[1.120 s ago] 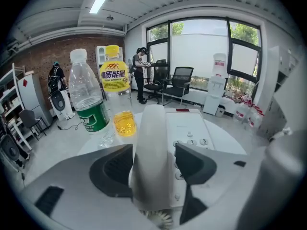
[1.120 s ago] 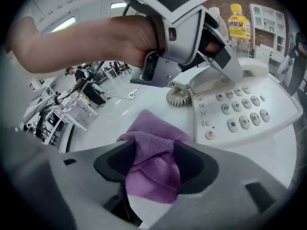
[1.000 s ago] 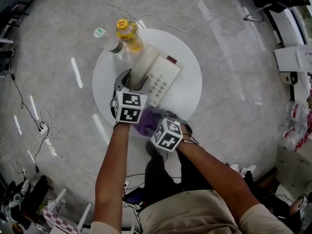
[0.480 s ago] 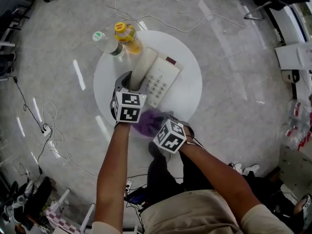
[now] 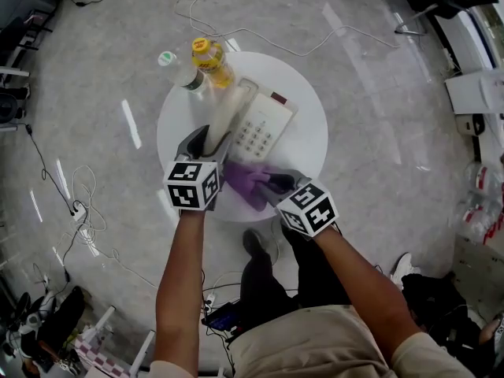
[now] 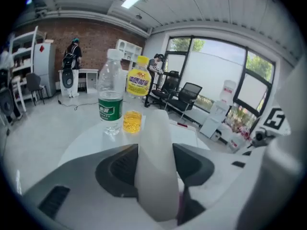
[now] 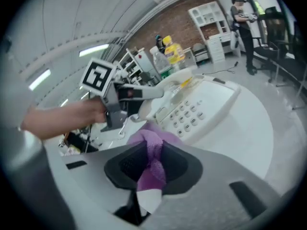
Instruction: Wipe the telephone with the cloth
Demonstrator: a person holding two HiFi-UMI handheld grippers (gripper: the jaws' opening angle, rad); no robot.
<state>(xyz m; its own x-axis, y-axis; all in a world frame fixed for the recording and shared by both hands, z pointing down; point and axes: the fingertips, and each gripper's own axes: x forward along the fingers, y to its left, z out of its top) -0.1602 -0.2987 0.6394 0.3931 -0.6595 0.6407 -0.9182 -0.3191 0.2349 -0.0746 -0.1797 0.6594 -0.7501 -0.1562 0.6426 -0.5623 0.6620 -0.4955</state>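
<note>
The telephone (image 5: 264, 124) sits near the middle of the round white tabletop (image 5: 303, 152), keypad facing up. The left gripper (image 5: 209, 142) has the near end of the handset (image 5: 228, 105) between its jaws. They have just been closing and sit fairly wide apart, pressed on either side of the pale plastic (the left gripper view shows it filling the gap). Whether the handset's far end rests on the base I can't tell. The right gripper (image 5: 276, 181) has also just been closing its jaws, which are narrow and pinched on a bunched purple cloth (image 5: 246, 181) — it hangs just beside the near edge of the telephone, between the two grippers. Beyond the telephone stand a water bottle (image 5: 177, 68) with a green label and a yellow drink bottle (image 5: 209, 60), side by side at the tabletop's far edge.
</note>
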